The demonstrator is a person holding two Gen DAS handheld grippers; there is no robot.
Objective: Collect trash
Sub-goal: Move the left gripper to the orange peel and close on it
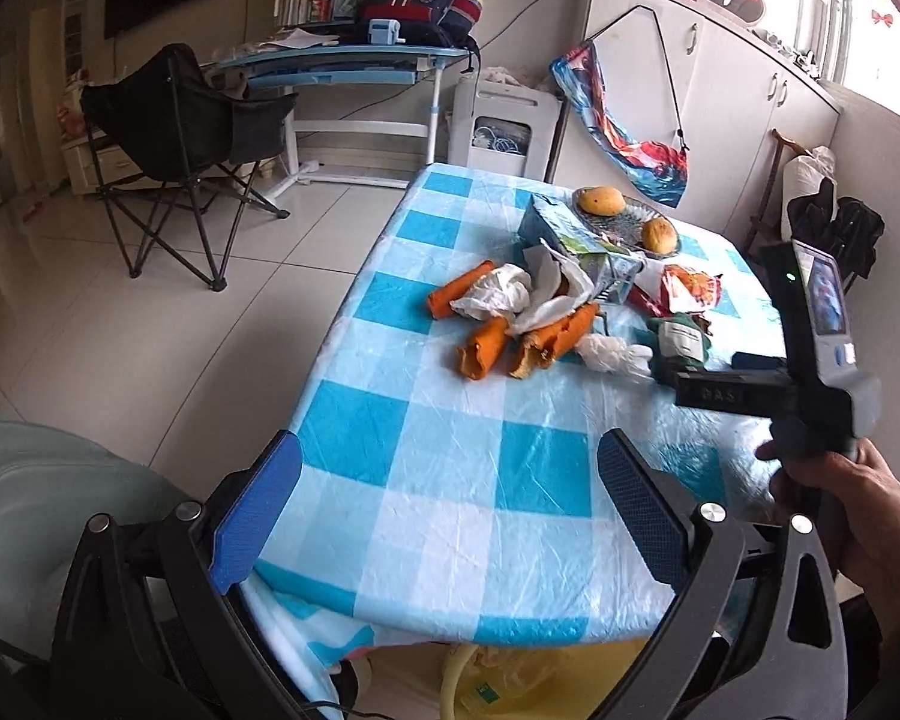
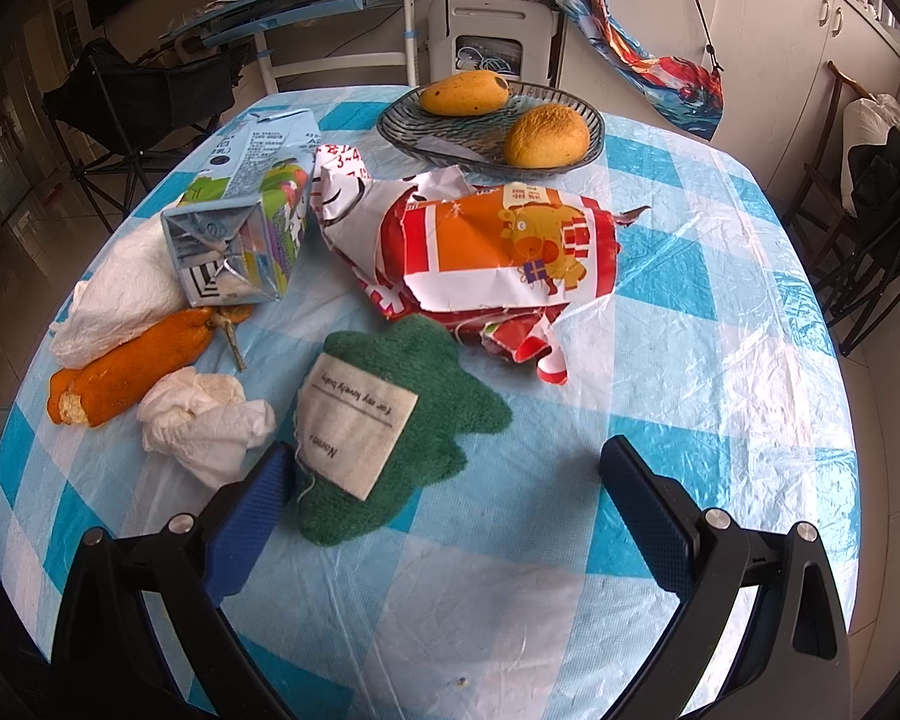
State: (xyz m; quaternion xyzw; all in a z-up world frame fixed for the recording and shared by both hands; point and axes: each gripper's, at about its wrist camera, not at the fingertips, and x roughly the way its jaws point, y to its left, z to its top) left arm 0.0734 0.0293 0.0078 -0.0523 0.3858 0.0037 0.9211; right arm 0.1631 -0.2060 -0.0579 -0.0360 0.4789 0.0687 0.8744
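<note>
Below the table edge, only the left view shows a yellow bag [image 1: 510, 669]; both grippers [image 1: 450, 516] [image 2: 444, 510] gape empty; only the right view shows the green cloth's [image 2: 426, 360] label.

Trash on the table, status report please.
Left gripper open, empty. Right gripper open, over green felt patch. Crumpled tissue, orange peel, milk carton, torn wrapper uncollected. Nothing in the way.

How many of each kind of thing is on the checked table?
Mangoes: 2
Glass dish: 1
Orange peel pieces: 3
Crumpled tissues: 2
Milk carton: 1
Torn wrapper: 1
Green cloth: 1
Total: 11
</note>
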